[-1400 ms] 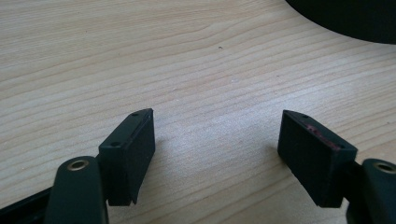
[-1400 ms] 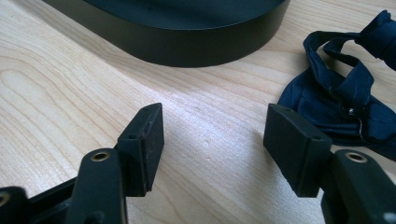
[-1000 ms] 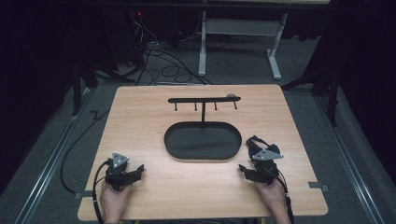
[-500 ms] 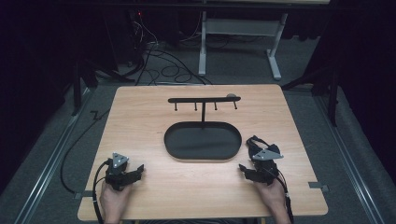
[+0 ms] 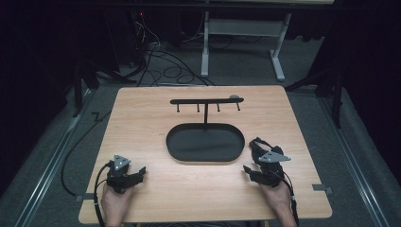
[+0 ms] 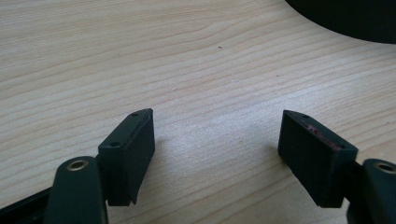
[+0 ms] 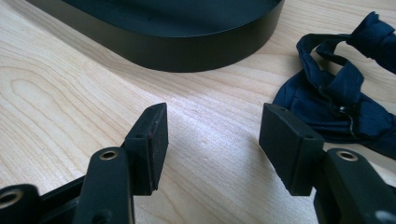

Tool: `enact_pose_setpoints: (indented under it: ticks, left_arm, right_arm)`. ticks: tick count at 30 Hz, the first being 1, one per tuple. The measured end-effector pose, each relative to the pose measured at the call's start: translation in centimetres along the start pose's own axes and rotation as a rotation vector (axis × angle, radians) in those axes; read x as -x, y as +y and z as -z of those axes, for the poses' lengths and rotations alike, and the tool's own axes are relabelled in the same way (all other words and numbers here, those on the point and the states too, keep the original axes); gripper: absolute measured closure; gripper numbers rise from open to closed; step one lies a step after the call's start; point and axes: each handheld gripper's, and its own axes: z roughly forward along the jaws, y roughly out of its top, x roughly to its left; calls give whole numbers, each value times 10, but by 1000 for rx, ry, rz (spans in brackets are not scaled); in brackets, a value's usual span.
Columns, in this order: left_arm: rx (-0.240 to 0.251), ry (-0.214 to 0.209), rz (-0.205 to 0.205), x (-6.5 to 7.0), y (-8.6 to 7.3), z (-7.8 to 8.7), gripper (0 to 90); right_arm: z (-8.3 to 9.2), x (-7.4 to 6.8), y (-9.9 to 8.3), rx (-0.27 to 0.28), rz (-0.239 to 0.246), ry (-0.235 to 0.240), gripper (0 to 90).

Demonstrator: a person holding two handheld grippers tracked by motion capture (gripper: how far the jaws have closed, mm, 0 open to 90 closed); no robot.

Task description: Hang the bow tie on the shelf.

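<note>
Dark blue cloth strap [image 7: 334, 105] lying crumpled near desk's right edge, beside black tray [image 5: 205, 142]. Looking soft, light, limp; pinching raised fold likely best. Right gripper [image 7: 212, 144] and left gripper [image 6: 217, 156] both resting spread, empty.

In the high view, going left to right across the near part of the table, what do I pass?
left gripper → black oval tray → right gripper → dark blue cloth, bunched right beside the right gripper. The rack stands farther back, behind the tray.
</note>
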Motion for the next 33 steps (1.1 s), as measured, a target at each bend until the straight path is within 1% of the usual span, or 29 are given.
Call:
enact_pose_setpoints:
  ticks: [2, 3, 6, 9, 10, 11, 12, 17, 18, 19, 21, 28, 29, 30, 31, 33]
  left_arm:
    - [0, 0, 0, 0, 0, 0, 276]
    - [-1, -1, 0, 0, 0, 0, 277]
    - [-2, -1, -1, 0, 0, 0, 276]
    - [-1, -2, -1, 0, 0, 0, 276]
    - [-1, -3, -1, 0, 0, 0, 275]
    - [-1, -3, -1, 0, 0, 0, 275]
    - [-1, -3, -1, 0, 0, 0, 275]
    - [-1, -6, 1, -1, 0, 0, 274]
    - [-3, -6, 1, -1, 0, 0, 274]
    - [-1, -6, 1, -1, 0, 0, 274]
    - [-1, -6, 1, -1, 0, 0, 274]
    - [-2, -6, 0, -1, 0, 0, 273]
    - [-2, -5, 0, -1, 0, 0, 273]
    - [-2, -5, 0, -1, 0, 0, 273]
    - [-2, -5, 0, -1, 0, 0, 273]
    - [-2, -5, -1, 0, 0, 0, 273]
  right_arm:
    - [1, 0, 0, 6, 2, 3, 447]
    - [3, 0, 0, 7, -7, 15, 446]
    - [5, 0, -1, 2, -9, 16, 445]
    - [8, 0, -1, 8, -9, 16, 444]
    - [10, 0, -3, 19, -16, 22, 436]
    - [10, 0, -3, 19, -16, 22, 436]
    - [11, 1, -4, 25, -27, 29, 429]
    - [13, 4, -7, 22, -40, 32, 436]
    - [16, 5, -8, 32, -59, 19, 449]
    - [18, 7, -9, 40, -66, 13, 449]
    - [20, 9, -10, 49, -83, 10, 453]
    - [24, 13, -15, 58, -94, -3, 467]
    - [26, 14, -16, 62, -95, -11, 485]
    - [26, 14, -16, 62, -95, -11, 485]
    - [28, 15, -17, 64, -85, -26, 494]
    - [28, 16, -17, 63, -92, -28, 499]
